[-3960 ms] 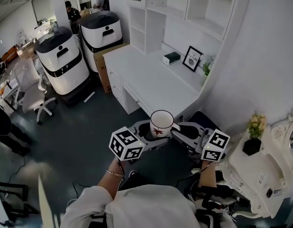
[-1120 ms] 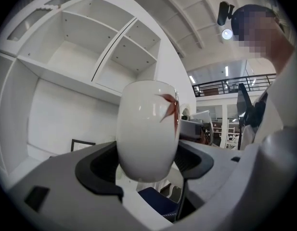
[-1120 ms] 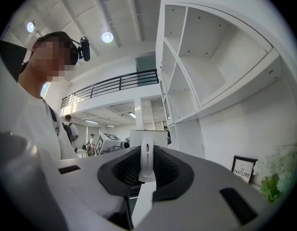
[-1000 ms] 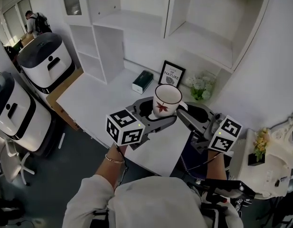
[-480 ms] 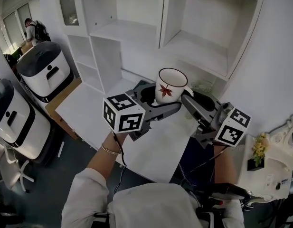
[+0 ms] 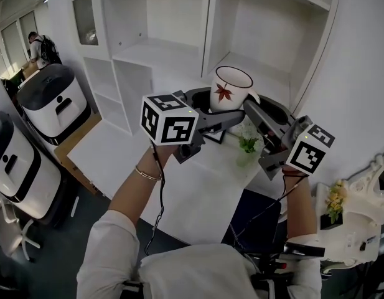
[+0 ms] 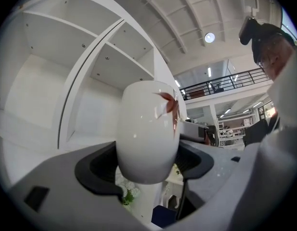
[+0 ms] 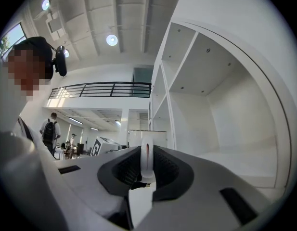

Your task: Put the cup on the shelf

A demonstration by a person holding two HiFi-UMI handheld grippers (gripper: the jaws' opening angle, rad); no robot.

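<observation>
A white cup with a red leaf print and dark rim is held upright in the air in front of the white shelf, level with its lower compartments. My left gripper is shut on the cup's lower body; in the left gripper view the cup fills the space between the jaws of the left gripper. My right gripper comes in from the right, shut on the cup's handle, which stands thin and upright between the pads of the right gripper.
Below the cup lies the white desk with a small green plant and a partly hidden picture frame. White machines stand on the floor at left. A white cabinet with yellow flowers is at right. A person stands far off.
Both grippers have lifted the cup from above the desk up to shelf height and closer to the shelf. The grip on body and handle is unchanged.
</observation>
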